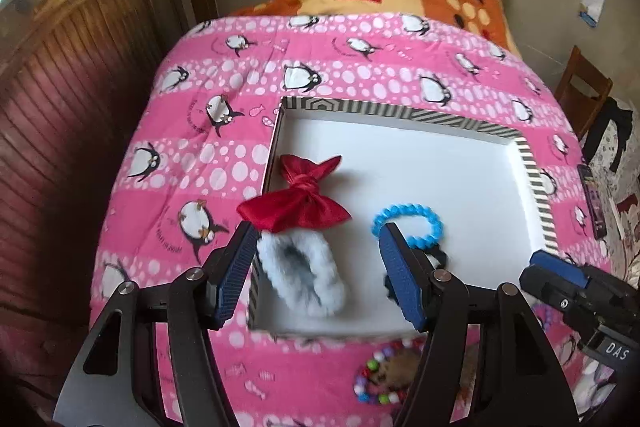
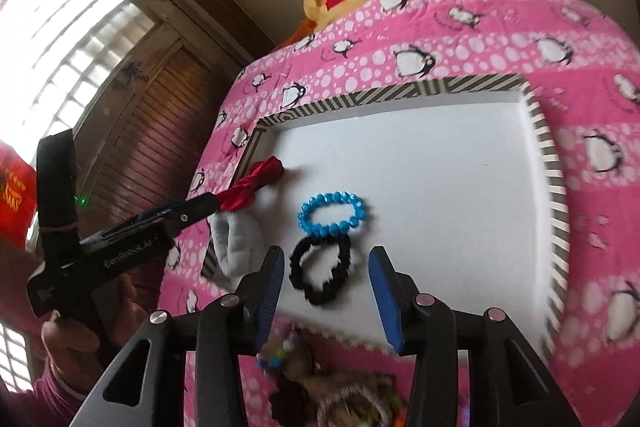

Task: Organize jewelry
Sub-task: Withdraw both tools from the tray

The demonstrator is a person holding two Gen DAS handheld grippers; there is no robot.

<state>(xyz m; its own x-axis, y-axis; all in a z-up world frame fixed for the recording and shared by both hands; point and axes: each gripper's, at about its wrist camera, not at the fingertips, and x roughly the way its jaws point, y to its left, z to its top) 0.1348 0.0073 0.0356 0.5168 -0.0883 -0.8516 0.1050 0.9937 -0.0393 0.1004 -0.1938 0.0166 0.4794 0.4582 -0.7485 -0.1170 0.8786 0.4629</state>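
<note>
Both claws, left claw (image 1: 316, 267) and right claw (image 2: 326, 291), are held spread and empty; four pieces are already laid in the striped box (image 1: 532, 163), while beaded bracelets (image 1: 378, 379) are left outside.

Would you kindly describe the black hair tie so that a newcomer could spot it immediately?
Find the shallow white tray with the striped rim lying on the pink penguin blanket. Near the tray's front edge, just in front of the blue bead bracelet, lies the black hair tie. It is the only black ring there, matte and crinkled rather than beaded.
</note>
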